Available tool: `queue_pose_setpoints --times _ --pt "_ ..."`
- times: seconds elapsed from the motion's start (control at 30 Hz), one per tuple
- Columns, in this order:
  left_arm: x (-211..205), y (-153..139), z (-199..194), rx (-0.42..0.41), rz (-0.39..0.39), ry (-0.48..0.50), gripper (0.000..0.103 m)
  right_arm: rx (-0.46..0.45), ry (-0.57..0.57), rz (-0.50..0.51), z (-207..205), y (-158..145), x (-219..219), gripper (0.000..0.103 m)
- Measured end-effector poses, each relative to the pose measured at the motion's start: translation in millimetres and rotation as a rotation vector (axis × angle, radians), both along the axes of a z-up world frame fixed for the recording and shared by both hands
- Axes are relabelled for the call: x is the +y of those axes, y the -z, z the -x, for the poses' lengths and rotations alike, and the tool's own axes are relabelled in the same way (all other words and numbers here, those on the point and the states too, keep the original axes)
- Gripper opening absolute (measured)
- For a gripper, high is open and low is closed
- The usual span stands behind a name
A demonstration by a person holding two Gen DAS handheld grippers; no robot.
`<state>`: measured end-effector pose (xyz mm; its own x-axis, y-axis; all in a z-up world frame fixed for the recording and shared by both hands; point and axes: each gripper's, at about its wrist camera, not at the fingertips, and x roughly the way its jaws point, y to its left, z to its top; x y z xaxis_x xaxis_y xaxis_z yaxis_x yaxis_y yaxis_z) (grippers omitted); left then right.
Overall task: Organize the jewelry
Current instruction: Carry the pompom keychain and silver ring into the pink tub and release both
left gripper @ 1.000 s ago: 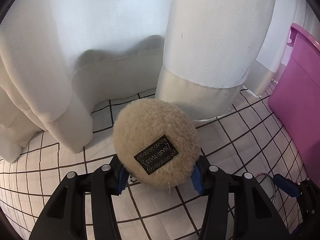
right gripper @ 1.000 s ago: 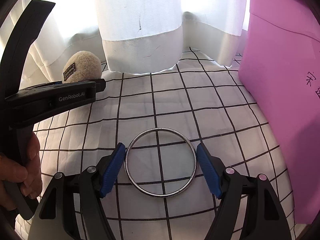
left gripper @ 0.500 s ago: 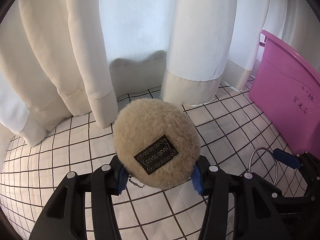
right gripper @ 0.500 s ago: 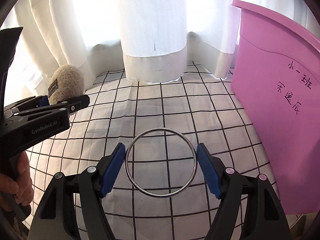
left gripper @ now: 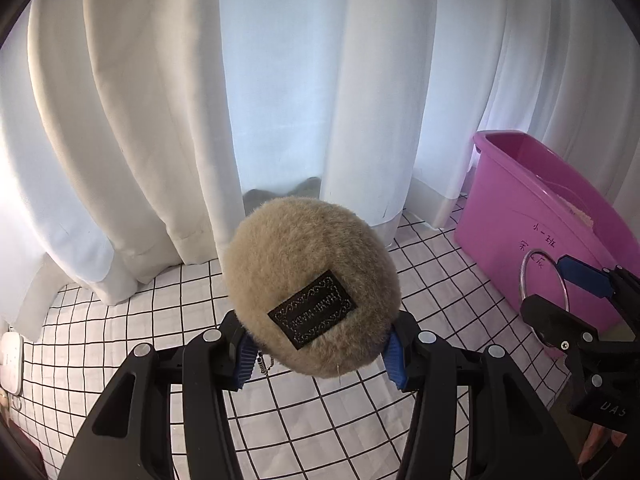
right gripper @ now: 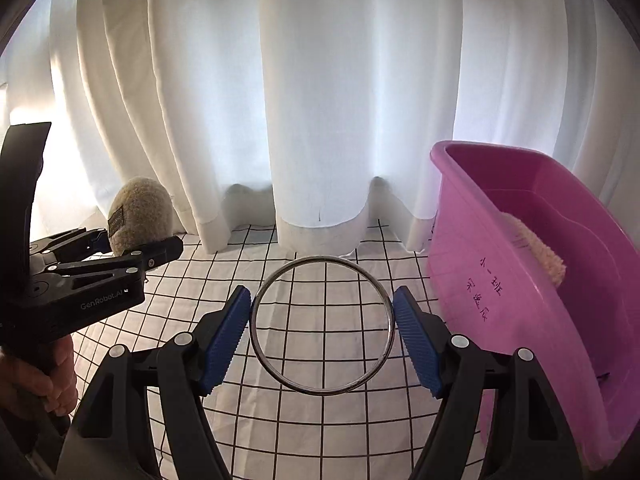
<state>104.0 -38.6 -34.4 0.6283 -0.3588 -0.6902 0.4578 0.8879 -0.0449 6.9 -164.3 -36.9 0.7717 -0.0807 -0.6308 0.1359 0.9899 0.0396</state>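
Observation:
My left gripper [left gripper: 318,354] is shut on a round beige fluffy pouch [left gripper: 308,280] with a black label, held above the checked cloth; a small chain hangs under it. The pouch also shows in the right wrist view [right gripper: 140,216], in the left gripper [right gripper: 132,246]. My right gripper [right gripper: 322,326] is shut on a silver bangle [right gripper: 256,344], held flat above the cloth. The bangle [left gripper: 524,280] and right gripper [left gripper: 568,292] show at the right of the left wrist view, in front of the pink bin.
A pink plastic bin [right gripper: 560,288] with handwritten characters stands at the right, a beige fluffy item [right gripper: 536,248] inside. White curtains [right gripper: 320,100] hang behind the white checked cloth [right gripper: 320,420]. A white device [left gripper: 10,360] lies at the far left.
Both grippers have risen and pulled back from the cloth with their loads still held. The curtains and the bin's open top have come into view.

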Motion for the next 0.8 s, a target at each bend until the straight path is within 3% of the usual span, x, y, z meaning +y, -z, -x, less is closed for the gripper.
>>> queue_pose_setpoints --times 0.23,0.43,0.6,0.8 --pt "-57.1 -56.1 17.6 -0.085 0.052 0.079 0.049 -0.105 0.053 0.014 36.1 -57.7 -44.4 0.071" --pt "-139.0 -80.9 27.8 -0.089 0.087 0.184 0.049 -0.143 0.168 0.042 69.1 -85.4 -111.5 0.071" --pt "-206.8 -84.0 36.6 -0.064 0.070 0.215 0.050 -0.113 0.269 0.054 86.2 -89.2 -165.4 0.071" --pt "-267.8 -63.0 37.1 0.027 0.024 0.199 0.051 -0.048 0.324 0.025 88.3 -71.1 -209.5 0.071"
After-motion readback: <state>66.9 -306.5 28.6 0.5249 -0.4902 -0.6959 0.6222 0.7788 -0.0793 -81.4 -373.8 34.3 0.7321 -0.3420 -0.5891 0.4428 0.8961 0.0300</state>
